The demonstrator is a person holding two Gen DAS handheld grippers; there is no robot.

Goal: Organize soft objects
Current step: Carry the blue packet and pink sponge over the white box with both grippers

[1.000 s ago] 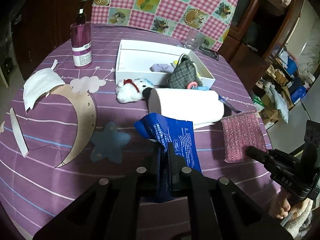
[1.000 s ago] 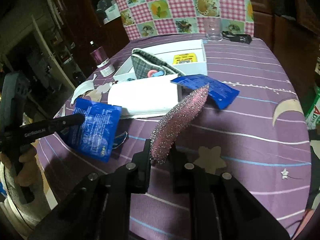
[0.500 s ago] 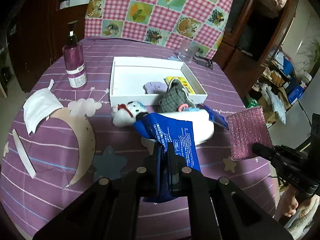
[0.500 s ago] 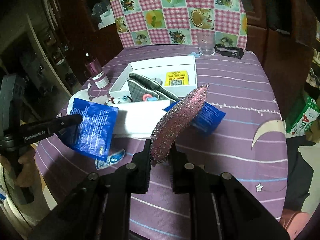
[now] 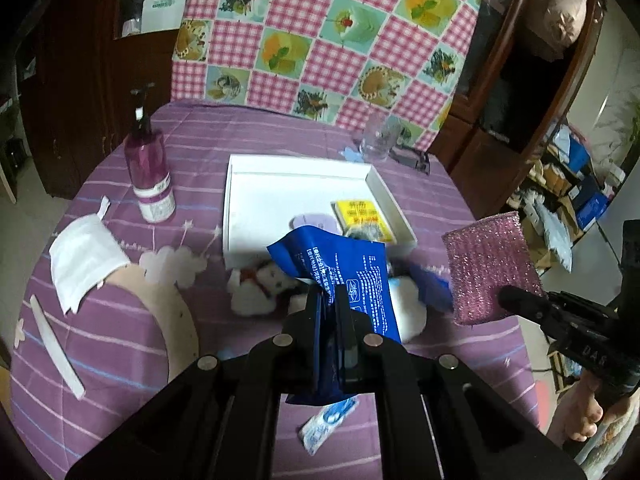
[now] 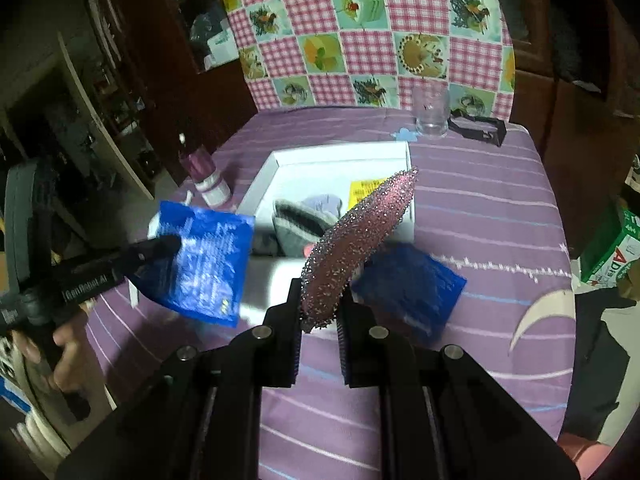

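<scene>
My left gripper [image 5: 329,298] is shut on a blue printed packet [image 5: 352,272], held in the air above the purple table; the same blue packet [image 6: 204,264] hangs at the left of the right wrist view. A glittery pink sponge [image 6: 356,248] stands on edge in my right gripper [image 6: 318,308], whose pads press on its lower end; the pink sponge [image 5: 490,264] also shows at the right of the left wrist view. Beyond both lies a white tray [image 5: 240,184] holding a yellow pack [image 5: 357,213], a lilac piece [image 5: 314,222] and a grey checked pouch [image 6: 298,226].
On the table are a purple pump bottle [image 5: 148,168], a white face mask [image 5: 82,258], a white plush toy [image 5: 256,292], a second blue packet [image 6: 412,284], a small blue-white sachet [image 5: 328,426], a drinking glass [image 6: 431,110] and a black clip [image 6: 478,128]. A checked chair back [image 5: 320,36] stands behind.
Both grippers have risen from the table with their loads. The blue packet and the pink sponge now hang higher and closer to the white tray. The white roll is mostly hidden behind them.
</scene>
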